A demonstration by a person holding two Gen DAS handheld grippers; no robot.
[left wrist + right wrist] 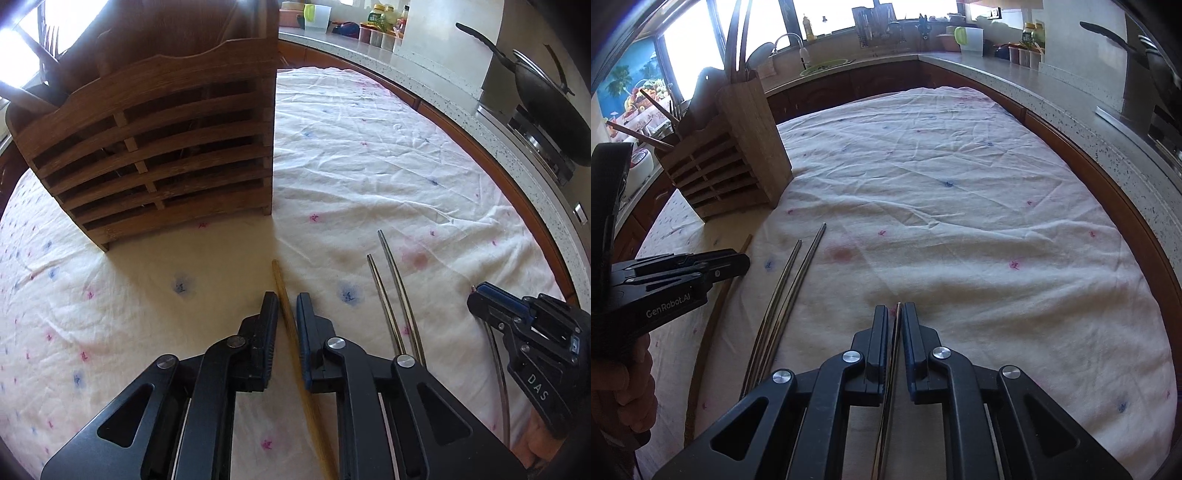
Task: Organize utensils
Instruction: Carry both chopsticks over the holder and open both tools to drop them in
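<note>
— Wooden rack [155, 147] stands far left on the cloth [369, 166].
— Two metal chopsticks [391, 295] lie between the wooden chopstick [286, 295] and the right gripper [480, 295], counter [424, 66] behind.

Bright windows [687, 48]; speckled countertop [997, 70]; floral cloth [960, 221] over the table.

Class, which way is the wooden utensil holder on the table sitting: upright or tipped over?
Upright. The wooden utensil holder stands on its base on the tablecloth, with utensil handles sticking up out of its top.
</note>
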